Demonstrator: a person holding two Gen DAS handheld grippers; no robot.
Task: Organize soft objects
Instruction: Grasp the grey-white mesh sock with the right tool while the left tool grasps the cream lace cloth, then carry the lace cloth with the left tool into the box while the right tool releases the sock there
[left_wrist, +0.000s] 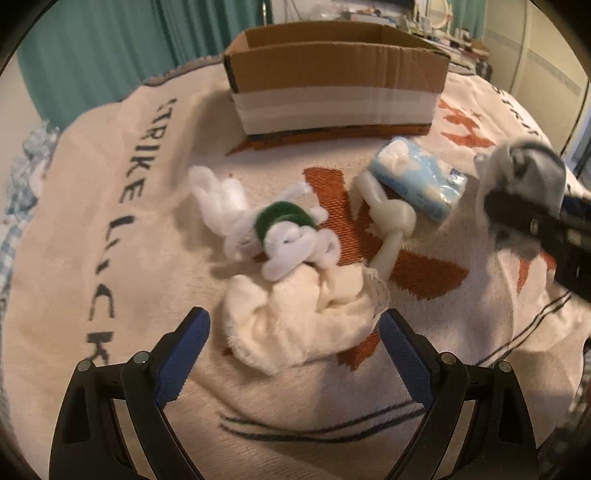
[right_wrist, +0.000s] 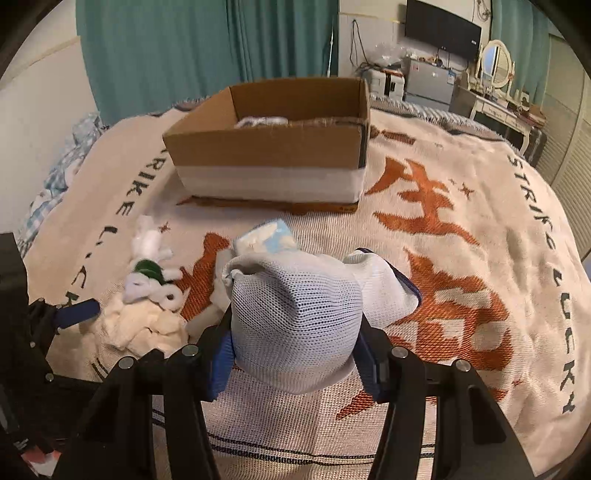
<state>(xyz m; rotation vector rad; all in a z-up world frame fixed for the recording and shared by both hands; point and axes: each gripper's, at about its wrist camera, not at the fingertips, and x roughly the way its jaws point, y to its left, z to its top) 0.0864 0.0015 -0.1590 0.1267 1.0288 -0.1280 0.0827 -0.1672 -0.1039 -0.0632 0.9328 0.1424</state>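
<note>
My left gripper (left_wrist: 293, 349) is open and hangs low over a crumpled cream towel (left_wrist: 295, 325), which lies between its blue pads (left_wrist: 184, 354); the left pad stands apart from it. Just beyond lie a white plush rabbit with a green collar (left_wrist: 275, 229), a knotted white piece (left_wrist: 388, 225) and a blue tissue pack (left_wrist: 417, 181). My right gripper (right_wrist: 295, 369) is shut on a bunched white mesh cloth (right_wrist: 295, 317), which bulges up between its pads and hides the fingertips. In the left wrist view that gripper (left_wrist: 528, 206) is at the right with the cloth (left_wrist: 491, 173).
An open cardboard box (right_wrist: 266, 147) with something white inside stands farther back on the cream bedspread (right_wrist: 461, 258) with orange characters. Teal curtains hang behind it. Furniture and a mirror stand at the far right. The rabbit (right_wrist: 147, 273) and towel (right_wrist: 147, 325) lie left of my right gripper.
</note>
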